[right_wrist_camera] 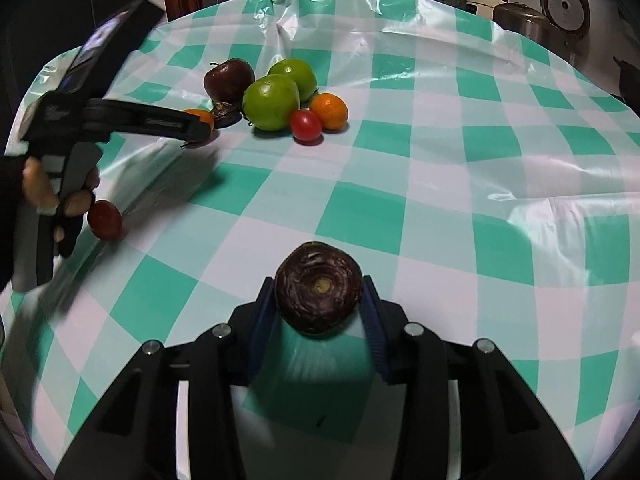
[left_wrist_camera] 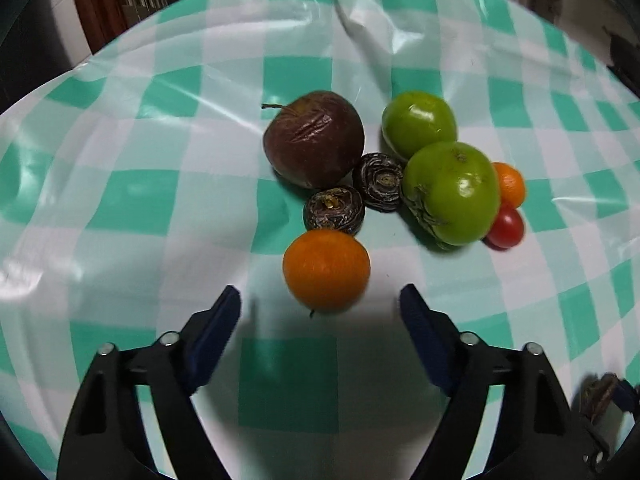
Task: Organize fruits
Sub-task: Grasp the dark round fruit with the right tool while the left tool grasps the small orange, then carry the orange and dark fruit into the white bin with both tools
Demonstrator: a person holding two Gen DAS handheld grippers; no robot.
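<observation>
In the left wrist view, my left gripper (left_wrist_camera: 320,294) stands open, its blue pads wide of an orange mandarin (left_wrist_camera: 326,268) that lies just at the fingertips, untouched. Beyond it lie two dark wrinkled fruits (left_wrist_camera: 334,210), a shrivelled dark red apple (left_wrist_camera: 314,140), two green tomatoes (left_wrist_camera: 452,192), a small mandarin (left_wrist_camera: 510,184) and a red cherry tomato (left_wrist_camera: 506,228). My right gripper (right_wrist_camera: 319,286) is shut on a third dark wrinkled fruit (right_wrist_camera: 318,286) near the table's front. The same pile (right_wrist_camera: 272,100) shows far left in the right wrist view, with the left gripper (right_wrist_camera: 196,124) at it.
A green and white checked tablecloth (right_wrist_camera: 440,160) covers the table, creased at the back. A lone red tomato (right_wrist_camera: 105,219) lies near the left edge, by the person's hand (right_wrist_camera: 36,188). Kitchen appliances (right_wrist_camera: 564,4) stand beyond the far right edge.
</observation>
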